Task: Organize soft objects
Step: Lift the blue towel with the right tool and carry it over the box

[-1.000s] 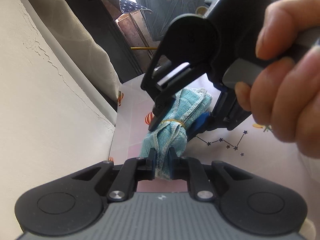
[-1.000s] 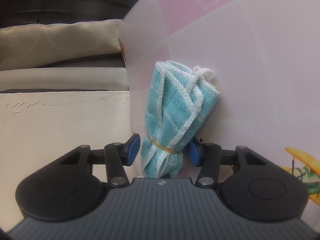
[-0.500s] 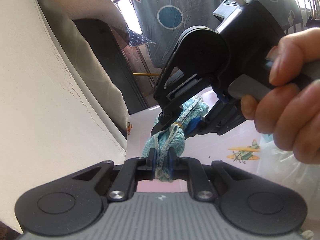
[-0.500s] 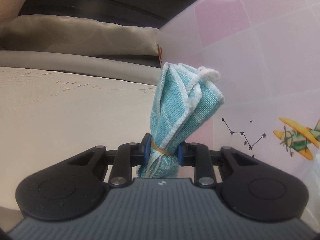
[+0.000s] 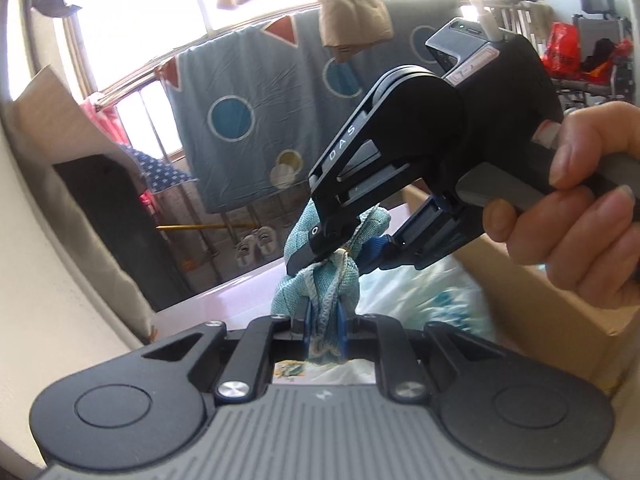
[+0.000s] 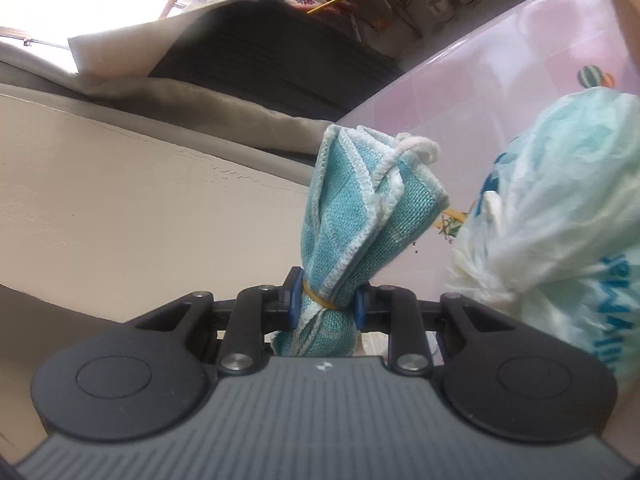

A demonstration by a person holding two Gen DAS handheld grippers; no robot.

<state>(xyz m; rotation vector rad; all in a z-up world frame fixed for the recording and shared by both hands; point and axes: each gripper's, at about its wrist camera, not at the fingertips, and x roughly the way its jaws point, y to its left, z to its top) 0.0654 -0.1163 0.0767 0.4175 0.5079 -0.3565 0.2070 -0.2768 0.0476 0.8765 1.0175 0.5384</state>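
Cloth: a teal woven cloth (image 6: 352, 216) with white stitched edges, rolled into a bundle and cinched by a yellow rubber band (image 6: 320, 300) near its lower end
Where it is: held in the air between both grippers, above the pink patterned tabletop (image 6: 500, 64); a pale plastic bag (image 6: 560, 220) lies just to its right
Left gripper (image 5: 323, 330): fingers pressed shut on the near end of the bundle, with the fabric squeezed thin between the blue pads
Right gripper (image 6: 325, 308): fingers closed on the bundle at the rubber band, pads pressing it from both sides; a hand (image 5: 580, 200) holds this gripper's handle at the right of the left wrist view
Handling: likely light and limp; the free end fans out loosely above the band and would flop or unroll if gripped there
Best hold: at or just beside the band, where the layers are packed tight and cannot slip apart
Risk: the band may slide off the roll if the two grips pull apart
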